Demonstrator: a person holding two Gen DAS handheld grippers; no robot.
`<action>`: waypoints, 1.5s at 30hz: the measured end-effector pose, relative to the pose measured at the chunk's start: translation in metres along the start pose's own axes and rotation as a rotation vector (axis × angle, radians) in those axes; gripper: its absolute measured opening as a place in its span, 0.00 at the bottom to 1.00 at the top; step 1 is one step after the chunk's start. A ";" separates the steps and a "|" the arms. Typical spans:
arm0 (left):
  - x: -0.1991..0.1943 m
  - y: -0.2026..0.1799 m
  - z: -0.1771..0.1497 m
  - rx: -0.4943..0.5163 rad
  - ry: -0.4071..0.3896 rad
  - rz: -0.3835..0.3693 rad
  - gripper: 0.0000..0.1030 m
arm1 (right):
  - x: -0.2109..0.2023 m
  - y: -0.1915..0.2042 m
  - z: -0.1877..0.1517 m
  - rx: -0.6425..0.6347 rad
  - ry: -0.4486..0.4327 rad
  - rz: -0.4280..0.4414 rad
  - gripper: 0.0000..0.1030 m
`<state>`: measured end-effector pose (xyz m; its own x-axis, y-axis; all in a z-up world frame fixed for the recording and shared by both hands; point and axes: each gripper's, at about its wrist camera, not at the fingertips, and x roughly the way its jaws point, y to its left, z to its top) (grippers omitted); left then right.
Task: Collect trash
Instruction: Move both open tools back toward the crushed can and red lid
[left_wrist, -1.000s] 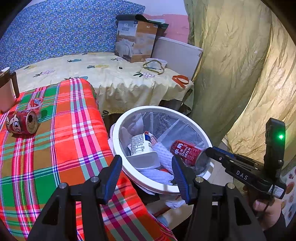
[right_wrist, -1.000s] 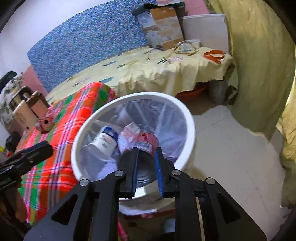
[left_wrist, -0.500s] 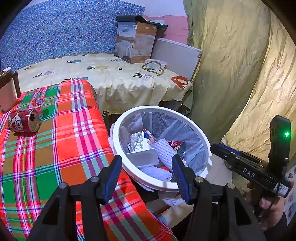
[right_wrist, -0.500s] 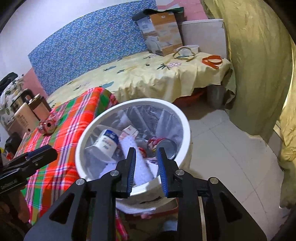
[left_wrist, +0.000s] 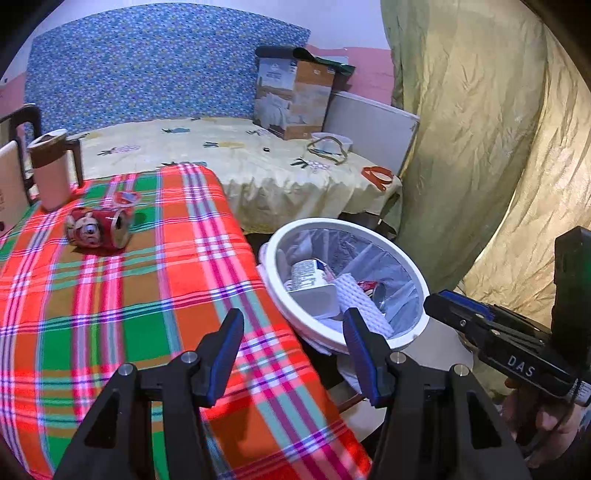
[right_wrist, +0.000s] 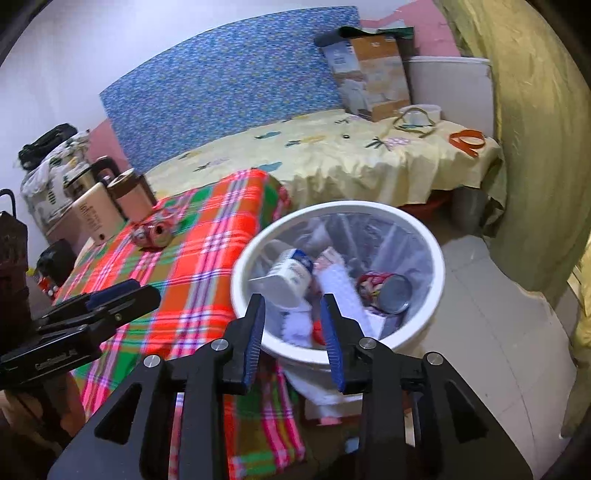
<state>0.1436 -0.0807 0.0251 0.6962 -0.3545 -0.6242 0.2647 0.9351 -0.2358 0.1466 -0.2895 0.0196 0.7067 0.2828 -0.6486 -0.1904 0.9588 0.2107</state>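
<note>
Right gripper (right_wrist: 293, 325) has just been opening and now has nothing between its jaws; a second ago it was clamped on a red can (right_wrist: 384, 291) over the bin, now that can lies inside the white trash bin (right_wrist: 437, 258) on the right side of the pile, beside a white cup-like container with a blue-topped label (right_wrist: 291, 273) and white foam netting (left_wrist: 360, 302). So one piece of trash is delivered, judged done for that item. Right gripper has backed off and up, sitting above the near rim. Left gripper (left_wrist: 293, 349) open, empty, same wide gap as before, hovering over the edge of the plaid tabletop (left_wrist: 147, 295) next to the bin; it has shifted so more of the tabletop shows. Remaining trash: a second red can (left_wrist: 98, 230) lying on its side on the tabletop, near a tan mug (left_wrist: 50, 170), well apart from the bin, likely the next pick, with a small wrapper-like scrap just behind it. Writing: "DAS" in white on the right gripper's body seen from the left wrist view; the cardboard box (left_wrist: 293, 98) on the bed has print too small to read; container label in the bin is illegible
</note>
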 end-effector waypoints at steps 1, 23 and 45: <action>-0.004 0.002 -0.002 -0.002 -0.004 0.011 0.56 | -0.001 0.004 -0.001 -0.010 0.000 0.009 0.33; -0.042 0.044 -0.023 -0.073 -0.038 0.125 0.56 | -0.001 0.060 -0.011 -0.115 0.024 0.149 0.48; -0.057 0.089 -0.022 -0.131 -0.063 0.193 0.56 | 0.013 0.089 -0.006 -0.168 0.057 0.227 0.49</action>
<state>0.1129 0.0227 0.0227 0.7671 -0.1650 -0.6200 0.0368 0.9761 -0.2142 0.1347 -0.2002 0.0254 0.5944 0.4869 -0.6401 -0.4526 0.8604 0.2342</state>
